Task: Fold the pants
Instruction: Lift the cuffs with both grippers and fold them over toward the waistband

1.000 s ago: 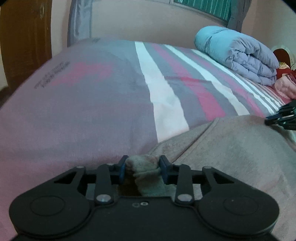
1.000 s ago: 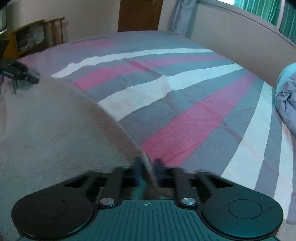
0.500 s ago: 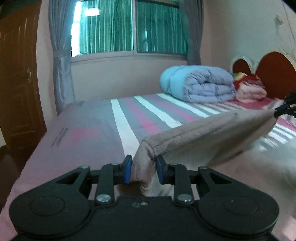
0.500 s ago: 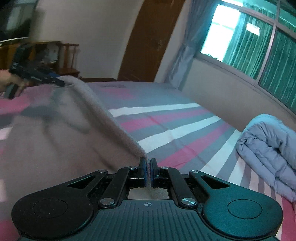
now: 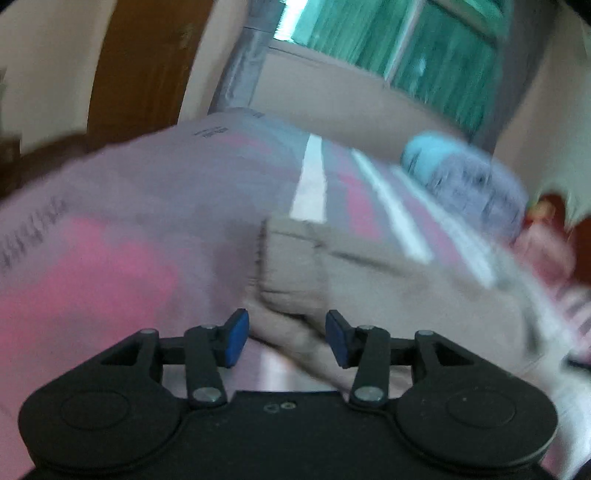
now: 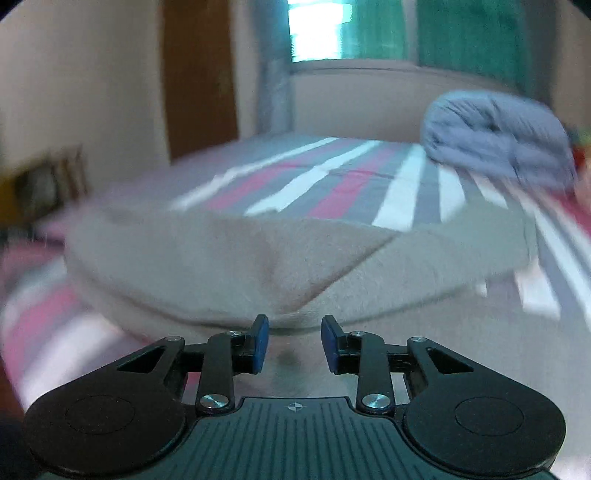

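The beige pants lie folded over on the striped bed, a doubled edge facing the left wrist view. My left gripper is open, its blue pads apart, with the near edge of the pants between and just beyond them. In the right wrist view the pants lie as a folded beige mass right in front of my right gripper, which is open and holds nothing. Both views are motion-blurred.
The bed has a pink, grey and white striped sheet. A rolled blue-grey quilt lies at the far right of the bed, also in the left wrist view. A brown door and a green-curtained window stand behind.
Both grippers held the pants edge lifted and stretched; now both have opened and let go. The pants have dropped folded onto the bed, and both grippers have pulled back a little.
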The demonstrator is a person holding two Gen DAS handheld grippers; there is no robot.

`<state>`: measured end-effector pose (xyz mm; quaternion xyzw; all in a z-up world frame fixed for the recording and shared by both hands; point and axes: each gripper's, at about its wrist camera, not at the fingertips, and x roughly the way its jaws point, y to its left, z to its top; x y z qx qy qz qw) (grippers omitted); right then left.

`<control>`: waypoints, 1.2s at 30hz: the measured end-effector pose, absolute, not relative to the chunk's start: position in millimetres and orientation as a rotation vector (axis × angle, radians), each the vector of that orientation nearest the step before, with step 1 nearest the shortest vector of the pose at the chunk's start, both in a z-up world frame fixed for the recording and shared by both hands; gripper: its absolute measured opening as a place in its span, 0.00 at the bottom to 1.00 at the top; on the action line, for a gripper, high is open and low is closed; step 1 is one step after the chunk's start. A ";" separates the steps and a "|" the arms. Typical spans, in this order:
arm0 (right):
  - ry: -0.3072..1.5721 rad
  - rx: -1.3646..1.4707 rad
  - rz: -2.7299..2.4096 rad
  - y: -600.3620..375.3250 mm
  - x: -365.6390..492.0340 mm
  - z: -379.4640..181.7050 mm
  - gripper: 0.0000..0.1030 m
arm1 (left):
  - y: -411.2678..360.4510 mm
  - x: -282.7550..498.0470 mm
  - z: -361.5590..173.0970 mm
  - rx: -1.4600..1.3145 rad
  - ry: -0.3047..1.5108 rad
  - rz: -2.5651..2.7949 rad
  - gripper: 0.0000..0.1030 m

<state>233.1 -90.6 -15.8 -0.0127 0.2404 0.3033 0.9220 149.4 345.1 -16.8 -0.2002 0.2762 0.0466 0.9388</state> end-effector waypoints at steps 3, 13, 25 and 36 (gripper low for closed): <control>0.519 0.117 0.585 -97.0 237.8 -11.4 0.31 | 344.3 161.5 -20.1 -0.597 0.563 0.045 0.35; 0.753 0.467 0.434 -107.7 303.3 -25.8 0.46 | 378.8 201.7 -60.4 -0.928 0.562 0.082 0.33; 0.622 0.484 0.572 -119.2 266.8 11.6 0.05 | 387.4 185.5 -44.3 -0.786 0.562 0.117 0.12; 0.705 0.420 0.501 -128.4 247.0 -20.5 0.16 | 353.0 157.4 -32.0 -0.603 0.584 0.312 0.55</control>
